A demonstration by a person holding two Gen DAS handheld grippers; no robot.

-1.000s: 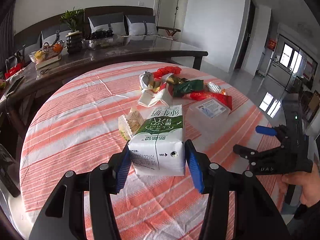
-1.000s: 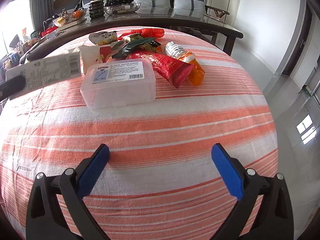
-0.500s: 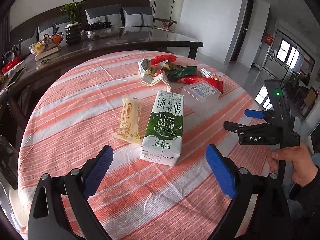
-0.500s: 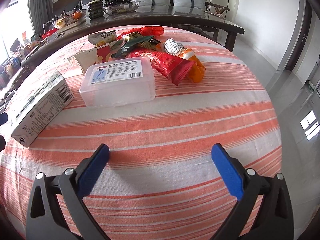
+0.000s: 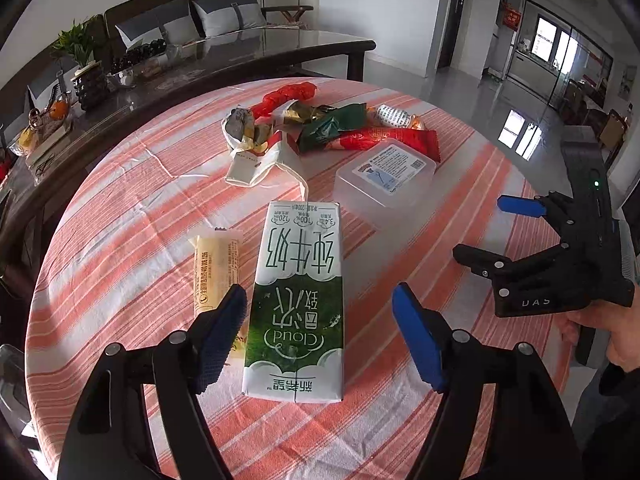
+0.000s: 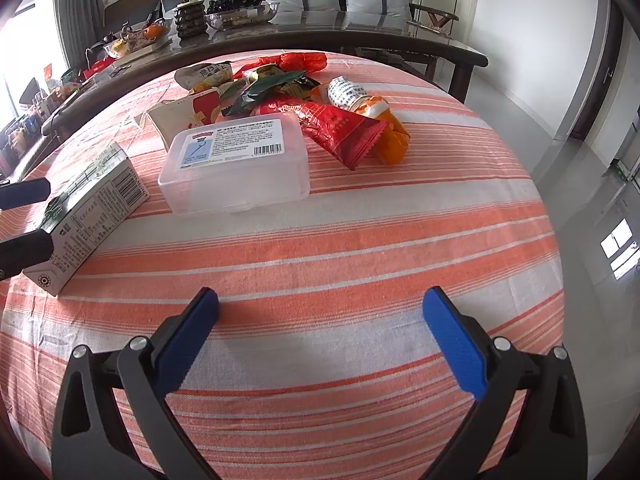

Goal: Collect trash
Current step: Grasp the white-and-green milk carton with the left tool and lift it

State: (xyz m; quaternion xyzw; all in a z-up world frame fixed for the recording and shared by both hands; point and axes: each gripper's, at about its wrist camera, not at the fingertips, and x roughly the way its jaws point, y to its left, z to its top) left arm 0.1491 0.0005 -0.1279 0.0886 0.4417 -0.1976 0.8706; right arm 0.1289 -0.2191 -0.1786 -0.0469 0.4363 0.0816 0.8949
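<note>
A round desk [image 5: 120, 208] under an orange-striped cloth carries a milk carton [image 5: 298, 296], a yellow packet [image 5: 214, 264] beside it, a clear plastic box [image 5: 384, 178] and crumpled wrappers [image 5: 336, 128] behind.

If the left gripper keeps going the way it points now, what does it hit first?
Most likely the milk carton, which lies flat between the closing jaws of the left gripper, not yet pinched. The yellow wrapper sits just outside the left finger. Depth is hard to judge.
</note>
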